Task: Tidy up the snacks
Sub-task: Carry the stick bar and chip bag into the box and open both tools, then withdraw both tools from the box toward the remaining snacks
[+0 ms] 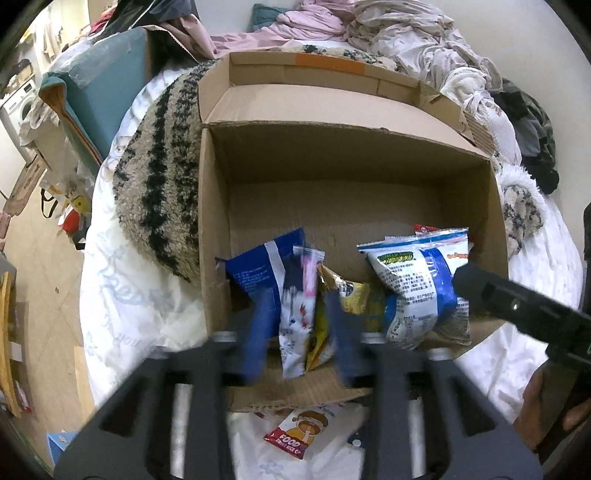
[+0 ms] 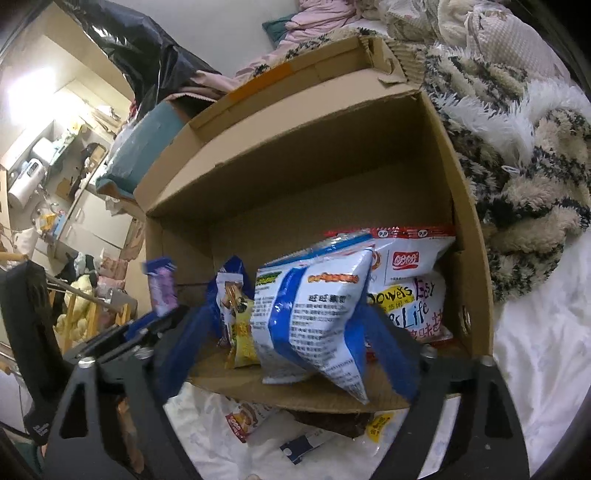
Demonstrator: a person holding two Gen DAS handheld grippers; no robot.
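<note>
An open cardboard box (image 1: 332, 177) lies on the bed with snack packets at its near end. My left gripper (image 1: 301, 325) holds a slim white and pink packet (image 1: 301, 306) between its blue fingers, next to a yellow packet (image 1: 332, 291) and a dark blue bag (image 1: 258, 269). My right gripper (image 2: 291, 347) is shut on a puffy white and blue bag (image 2: 314, 317), which also shows in the left wrist view (image 1: 417, 288). Behind it lie white and red bags (image 2: 413, 266). The box also fills the right wrist view (image 2: 295, 184).
A striped fluffy blanket (image 1: 159, 177) flanks the box on the left and right (image 2: 528, 177). Loose packets lie on the white duvet before the box (image 1: 299, 432), (image 2: 243, 421). Clothes (image 1: 388, 29) pile up behind. The floor (image 1: 48, 277) drops away left.
</note>
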